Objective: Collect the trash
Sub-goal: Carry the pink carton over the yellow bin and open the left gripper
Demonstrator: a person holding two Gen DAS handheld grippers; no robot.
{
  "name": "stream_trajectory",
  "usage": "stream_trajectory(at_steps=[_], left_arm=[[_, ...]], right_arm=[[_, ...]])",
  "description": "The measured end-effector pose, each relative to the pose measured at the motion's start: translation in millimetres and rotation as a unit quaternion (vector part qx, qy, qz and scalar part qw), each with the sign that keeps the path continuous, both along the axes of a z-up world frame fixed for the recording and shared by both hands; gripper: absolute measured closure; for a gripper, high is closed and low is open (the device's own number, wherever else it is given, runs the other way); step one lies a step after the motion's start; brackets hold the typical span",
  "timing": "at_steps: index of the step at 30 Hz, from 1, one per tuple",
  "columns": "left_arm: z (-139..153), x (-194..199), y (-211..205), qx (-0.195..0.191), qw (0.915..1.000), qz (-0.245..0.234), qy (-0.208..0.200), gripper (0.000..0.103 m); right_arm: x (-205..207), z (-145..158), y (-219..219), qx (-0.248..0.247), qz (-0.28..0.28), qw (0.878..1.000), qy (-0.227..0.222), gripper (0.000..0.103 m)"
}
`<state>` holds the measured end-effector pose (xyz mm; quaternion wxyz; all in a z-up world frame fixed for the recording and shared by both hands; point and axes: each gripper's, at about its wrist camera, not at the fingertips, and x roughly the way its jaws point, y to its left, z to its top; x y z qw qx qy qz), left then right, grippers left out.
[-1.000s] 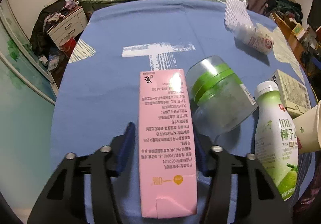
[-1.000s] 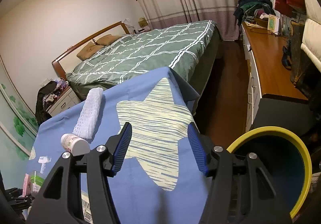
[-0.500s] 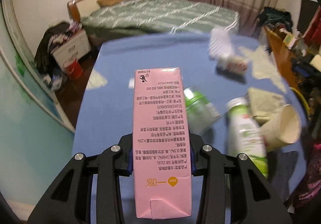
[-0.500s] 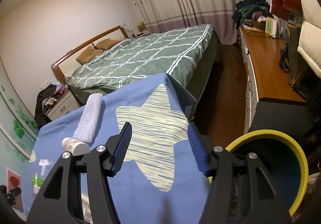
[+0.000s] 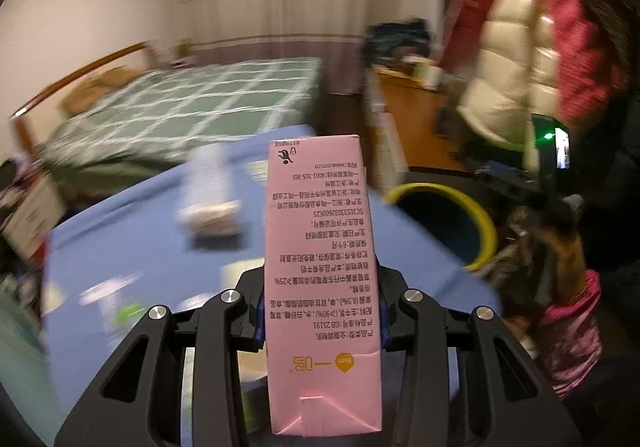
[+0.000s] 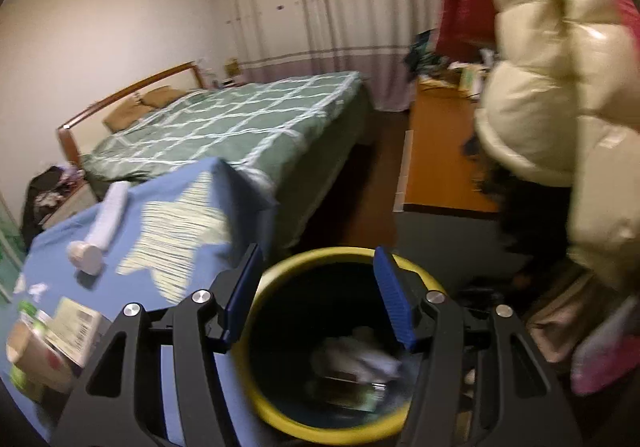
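My left gripper [image 5: 322,311] is shut on a pink drink carton [image 5: 320,267] and holds it in the air above the blue table [image 5: 140,255]. The yellow-rimmed bin [image 5: 452,207] stands beyond the table's right edge. My right gripper [image 6: 318,291] is open and empty, right above that bin [image 6: 272,399], which holds some trash [image 6: 360,363]. A white netted bottle [image 6: 100,227] lies on the table at the left.
A paper cup [image 6: 32,355], a flat box [image 6: 72,323] and a green bottle [image 6: 28,311] lie at the table's near left. A bed [image 6: 224,127] stands behind. A wooden desk [image 6: 440,151] and hanging puffy jackets [image 6: 560,87] are at the right.
My left gripper closed on the pink carton, lifted it off the table and swung right toward the bin. My right gripper moved from over the table to above the bin.
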<state>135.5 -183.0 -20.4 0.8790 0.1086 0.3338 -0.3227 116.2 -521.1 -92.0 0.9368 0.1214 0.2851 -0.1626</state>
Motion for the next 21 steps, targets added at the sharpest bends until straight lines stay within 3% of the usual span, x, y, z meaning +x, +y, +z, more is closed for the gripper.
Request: stream_trajectory(at_steps=[6, 10, 17, 19, 20, 21], left_arm=[[-21.4, 13.9, -114.4, -0.007, 0.9969, -0.070, 0.035, 0.064], [-48.8, 36.3, -190.5, 0.019, 0.9942, -0.089, 0.058, 0.064], [-95.7, 63.3, -271.0, 0.037, 0.9914, -0.092, 0.085, 0.063], [-102.9, 69.6, -278.9, 0.036, 0.9928, -0.082, 0.081, 0.046], [-103.6, 71.8, -278.8, 0.032, 0.9939, -0.074, 0.075, 0.021], [-102.3, 72.8, -277.3, 0.026, 0.9953, -0.066, 0.066, 0.018]], right_arm=[[-58.8, -6.3, -38.0, -0.017, -0.063, 0.998, -0.003, 0.048], [-86.8, -18.0, -62.5, -0.006, -0.092, 0.996, 0.000, 0.048], [-103.6, -33.4, -88.4, 0.015, -0.118, 0.993, 0.009, 0.048], [-103.6, -36.0, -92.1, 0.018, -0.120, 0.993, 0.011, 0.048], [-101.8, -36.2, -92.3, 0.019, -0.120, 0.993, 0.012, 0.048], [-103.1, -37.4, -92.7, 0.019, -0.119, 0.993, 0.013, 0.048]])
